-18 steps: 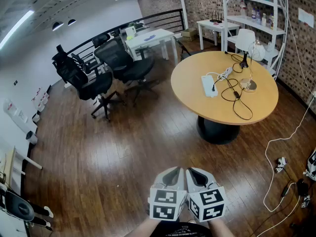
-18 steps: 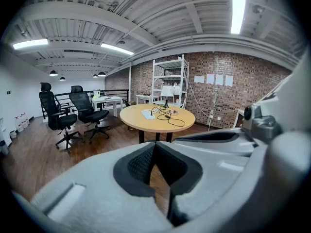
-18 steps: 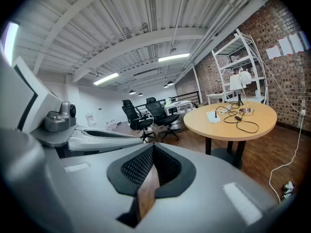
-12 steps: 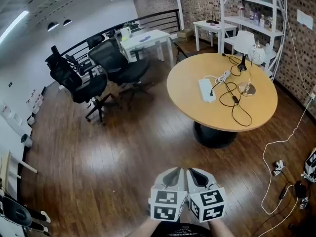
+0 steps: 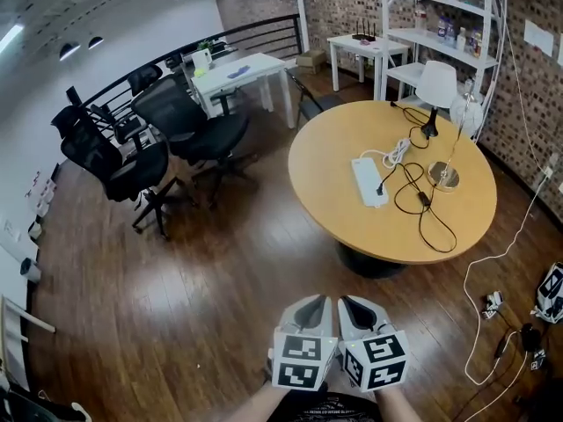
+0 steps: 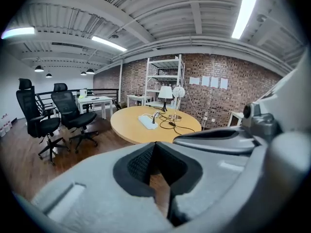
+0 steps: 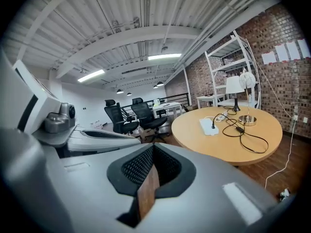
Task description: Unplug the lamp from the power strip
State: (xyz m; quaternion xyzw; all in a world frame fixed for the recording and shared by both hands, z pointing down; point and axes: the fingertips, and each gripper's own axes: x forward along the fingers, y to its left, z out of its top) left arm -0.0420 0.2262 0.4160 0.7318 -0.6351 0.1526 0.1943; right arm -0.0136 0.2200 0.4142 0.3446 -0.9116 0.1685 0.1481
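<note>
A white power strip point(image 5: 369, 181) lies on the round wooden table point(image 5: 334, 183), with a black plug point(image 5: 381, 188) in it. The plug's black cable loops toward a lamp with a round metal base point(image 5: 444, 176). A white-shaded lamp point(image 5: 437, 84) stands further back. My left gripper point(image 5: 308, 308) and right gripper point(image 5: 356, 308) are held side by side low in the head view, far from the table, both shut and empty. The left gripper view shows the left gripper point(image 6: 158, 166) with the strip point(image 6: 146, 122) far ahead. The right gripper view shows the right gripper point(image 7: 151, 171), the strip point(image 7: 209, 126) and the lamp base point(image 7: 248, 121).
Black office chairs point(image 5: 189, 121) stand left of the table, with a white desk point(image 5: 237, 71) behind them. A white shelf unit point(image 5: 440, 25) backs onto the brick wall. Loose cables and plugs point(image 5: 497, 301) lie on the wooden floor at the right.
The table has come nearer and sits larger in the head view, and the chairs have slid left. Both grippers stay shut and side by side.
</note>
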